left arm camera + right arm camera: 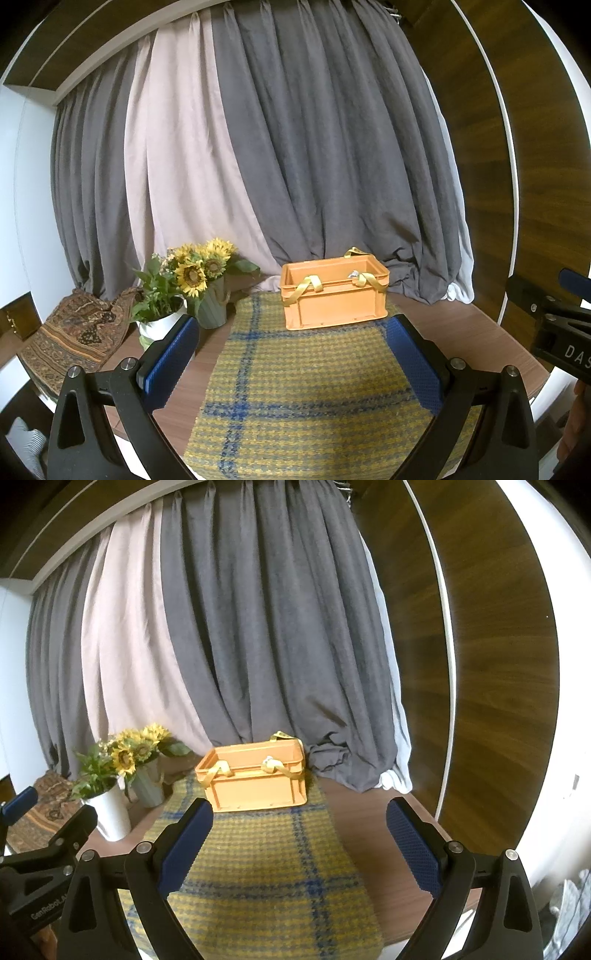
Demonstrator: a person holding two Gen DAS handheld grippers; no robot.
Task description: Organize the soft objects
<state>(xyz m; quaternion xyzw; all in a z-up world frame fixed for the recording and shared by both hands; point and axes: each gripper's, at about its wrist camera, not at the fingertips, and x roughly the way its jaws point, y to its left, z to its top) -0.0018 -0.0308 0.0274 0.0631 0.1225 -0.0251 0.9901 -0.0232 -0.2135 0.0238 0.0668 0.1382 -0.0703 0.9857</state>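
An orange plastic crate (334, 295) (255, 777) stands at the far end of a yellow and blue checked woven cloth (306, 387) (258, 878). Yellow ribbon loops (310, 284) hang over its rim, and something small and pale (354, 274) shows inside. My left gripper (295, 332) is open, held above the cloth short of the crate, nothing between its blue pads (173, 362). My right gripper (301, 814) is open too, over the cloth's right side, and holds nothing. Part of the right gripper (561, 325) shows at the left wrist view's right edge.
Sunflowers in a white vase (162, 325) (110, 812) and a green ribbed vase (212, 306) stand left of the cloth on the wooden table (443, 325). A patterned brown cloth (74, 332) lies at far left. Grey and pale curtains (295, 147) hang behind; a wood panel (480, 664) rises at right.
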